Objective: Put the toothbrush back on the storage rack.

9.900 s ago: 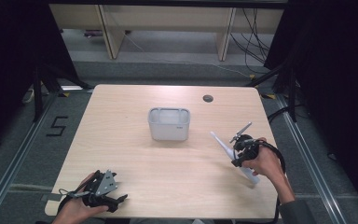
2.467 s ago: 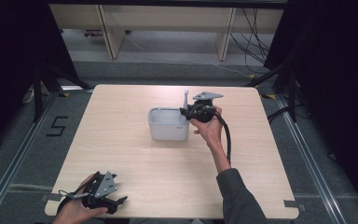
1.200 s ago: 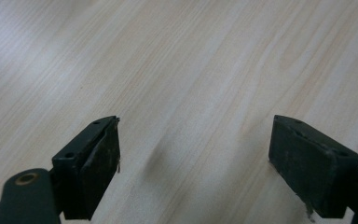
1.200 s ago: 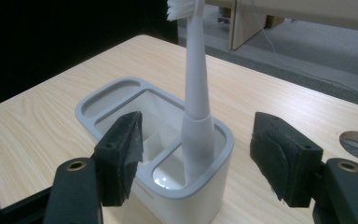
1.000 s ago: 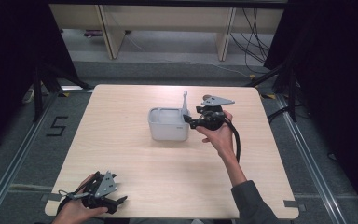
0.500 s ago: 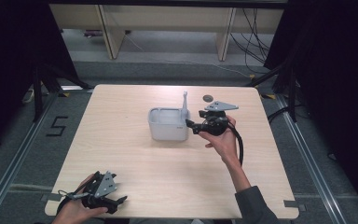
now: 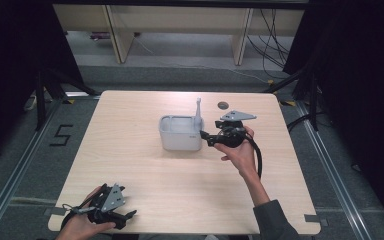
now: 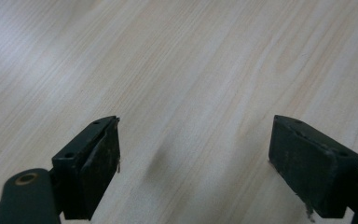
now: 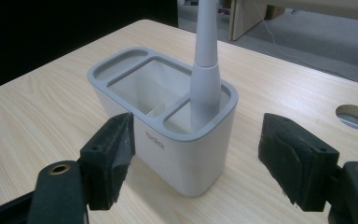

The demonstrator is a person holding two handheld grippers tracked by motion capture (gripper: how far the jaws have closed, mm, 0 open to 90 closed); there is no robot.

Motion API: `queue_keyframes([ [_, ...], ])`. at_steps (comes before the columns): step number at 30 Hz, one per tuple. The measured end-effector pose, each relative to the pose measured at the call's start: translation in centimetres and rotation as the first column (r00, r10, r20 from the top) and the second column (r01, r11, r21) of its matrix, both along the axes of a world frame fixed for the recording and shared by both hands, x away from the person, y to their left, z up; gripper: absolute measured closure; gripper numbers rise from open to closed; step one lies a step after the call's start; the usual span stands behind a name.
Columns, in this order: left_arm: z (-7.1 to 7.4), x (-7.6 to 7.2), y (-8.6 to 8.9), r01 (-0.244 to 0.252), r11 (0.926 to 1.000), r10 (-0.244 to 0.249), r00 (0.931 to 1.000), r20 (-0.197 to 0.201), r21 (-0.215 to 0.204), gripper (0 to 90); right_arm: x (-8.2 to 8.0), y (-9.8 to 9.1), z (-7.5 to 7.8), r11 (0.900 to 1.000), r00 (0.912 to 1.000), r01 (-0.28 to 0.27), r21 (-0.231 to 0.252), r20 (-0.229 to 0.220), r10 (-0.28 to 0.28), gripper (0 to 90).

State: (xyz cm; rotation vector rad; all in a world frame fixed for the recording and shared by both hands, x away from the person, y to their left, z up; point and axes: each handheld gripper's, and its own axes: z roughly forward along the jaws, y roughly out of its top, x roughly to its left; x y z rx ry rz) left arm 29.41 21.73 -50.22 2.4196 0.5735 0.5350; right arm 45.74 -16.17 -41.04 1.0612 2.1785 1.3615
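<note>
A pale grey holder (image 7: 180,135) with several compartments stands mid-table. A slim grey handle (image 7: 198,112) stands upright in its right-hand compartment, free of any grip. My right gripper (image 7: 205,136) sits just right of the holder and points at it. Its jaws have just been opening and now stand open. In the right gripper view the holder (image 9: 168,126) and the handle (image 9: 205,70) lie just ahead of the right gripper (image 9: 198,163), with nothing pressed between the pads. My left gripper (image 7: 127,215) rests at the near left edge, and the left gripper (image 8: 196,158) is open over bare wood.
A round hole (image 7: 223,105) pierces the tabletop behind the right hand, and the hole (image 9: 354,116) also appears in the right gripper view. Wooden shelf legs and cables stand on the floor beyond the far edge. Dark curtains flank the table.
The right hand has drawn back to the right, away from the holder, leaving the handle standing in it. Its jaws stand wider than before. The left hand has stayed put.
</note>
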Motion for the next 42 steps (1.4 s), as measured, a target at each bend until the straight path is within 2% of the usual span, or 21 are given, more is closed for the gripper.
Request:
queue_keyframes([
  [1, -0.2, -0.1, -0.2, -0.019, 0.9991, 0.019, 0.9998, 0.003, -0.037, 16.2, 0.0, -0.1, 0.1, 0.9999, 1.0, 0.0, -0.011, -0.006, 0.0, 26.0],
  [4, -0.1, -0.1, -0.1, -0.014, 0.9996, 0.014, 0.9999, 0.003, -0.026, 16.2, -0.1, -0.2, 0.0, 0.9998, 0.9999, 0.007, -0.018, -0.008, -0.007, 25.4],
  [5, -0.2, -0.1, -0.2, -0.021, 0.9991, 0.021, 0.9998, 0.005, -0.038, 16.2, -0.1, -0.2, 0.0, 0.9997, 1.0, 0.004, -0.025, 0.001, -0.004, 25.4],
  [6, -0.1, -0.1, -0.1, -0.018, 0.9994, 0.018, 0.9998, 0.005, -0.03, 16.2, -0.2, -0.1, 0.0, 0.9999, 0.9997, 0.008, -0.006, -0.024, -0.009, 25.4],
  [9, -0.2, -0.1, -0.2, -0.021, 0.999, 0.022, 0.9998, 0.005, -0.038, 16.2, -0.5, -0.1, -0.1, 1.0, 0.9992, 0.004, -0.005, -0.039, -0.005, 25.2],
  [13, -0.2, -0.1, -0.2, -0.022, 0.9991, 0.022, 0.9997, 0.005, -0.037, 16.2, -0.6, -0.3, -0.2, 0.9998, 0.9999, -0.004, -0.022, -0.015, 0.003, 25.0],
  [14, -0.2, -0.1, -0.2, -0.022, 0.9991, 0.022, 0.9997, 0.005, -0.037, 16.2, -0.7, -0.4, -0.3, 1.0, 0.9998, -0.005, -0.008, -0.02, 0.005, 24.9],
  [16, -0.2, -0.1, -0.2, -0.021, 0.9991, 0.021, 0.9998, 0.005, -0.038, 16.2, -0.9, -0.8, -0.3, 0.9994, 0.9999, 0.002, -0.034, -0.011, -0.003, 24.5],
  [17, -0.2, -0.1, -0.2, -0.022, 0.9991, 0.022, 0.9997, 0.005, -0.038, 16.2, -1.1, -0.7, -0.3, 0.9998, 0.9992, 0.007, -0.018, -0.04, -0.008, 24.0],
  [22, -0.2, -0.1, -0.2, -0.022, 0.999, 0.022, 0.9997, 0.004, -0.038, 16.2, -1.3, -1.1, -0.6, 0.9998, 0.9996, 0.0, -0.021, -0.029, -0.001, 23.9],
  [24, -0.2, -0.1, -0.2, -0.022, 0.9991, 0.022, 0.9998, 0.003, -0.037, 16.2, -1.6, -1.2, -0.6, 0.9997, 0.9989, 0.022, -0.006, -0.041, -0.023, 23.8],
  [25, -0.2, -0.1, -0.2, -0.021, 0.9991, 0.021, 0.9998, 0.003, -0.036, 16.2, -1.4, -1.5, -0.6, 0.9995, 0.9998, 0.012, -0.029, -0.013, -0.013, 23.8],
  [26, -0.2, -0.1, -0.2, -0.021, 0.9991, 0.021, 0.9998, 0.003, -0.036, 16.2, -1.7, -1.5, -0.6, 0.9997, 0.9991, 0.018, -0.016, -0.038, -0.019, 23.7],
  [28, -0.2, -0.1, -0.2, -0.022, 0.9991, 0.022, 0.9998, 0.004, -0.036, 16.2, -1.9, -1.6, -0.6, 0.9998, 0.9987, 0.014, -0.015, -0.049, -0.015, 23.7],
  [30, -0.2, -0.2, -0.2, -0.023, 0.999, 0.023, 0.9997, 0.003, -0.037, 16.2, -1.9, -1.7, -0.8, 0.9999, 0.9994, -0.003, -0.014, -0.035, 0.002, 23.6],
  [35, -0.2, -0.2, -0.2, -0.022, 0.9991, 0.022, 0.9998, 0.003, -0.037, 16.2, -2.5, -2.0, -1.2, 0.9993, 0.9988, 0.004, -0.038, -0.049, -0.006, 22.6],
  [36, -0.2, -0.1, -0.2, -0.022, 0.9991, 0.022, 0.9997, 0.004, -0.036, 16.2, -2.6, -1.9, -1.4, 0.9996, 0.9986, 0.0, -0.027, -0.054, -0.002, 22.4],
  [37, -0.2, -0.1, -0.2, -0.022, 0.9991, 0.023, 0.9997, 0.004, -0.037, 16.2, -2.8, -2.1, -1.4, 0.9991, 0.9983, 0.005, -0.042, -0.058, -0.007, 22.3],
  [38, -0.2, -0.1, -0.2, -0.023, 0.9991, 0.023, 0.9997, 0.004, -0.037, 16.2, -2.9, -2.0, -1.6, 0.9994, 0.9978, 0.015, -0.031, -0.065, -0.017, 22.0],
  [40, -0.2, -0.2, -0.2, -0.024, 0.999, 0.024, 0.9997, 0.003, -0.037, 16.2, -3.0, -2.2, -1.9, 0.9986, 0.9981, -0.003, -0.052, -0.061, 0.0, 21.7],
  [42, -0.2, -0.2, -0.1, -0.024, 0.999, 0.024, 0.9997, 0.003, -0.037, 16.2, -3.2, -2.1, -2.0, 0.9993, 0.9972, 0.005, -0.037, -0.074, -0.008, 21.7],
])
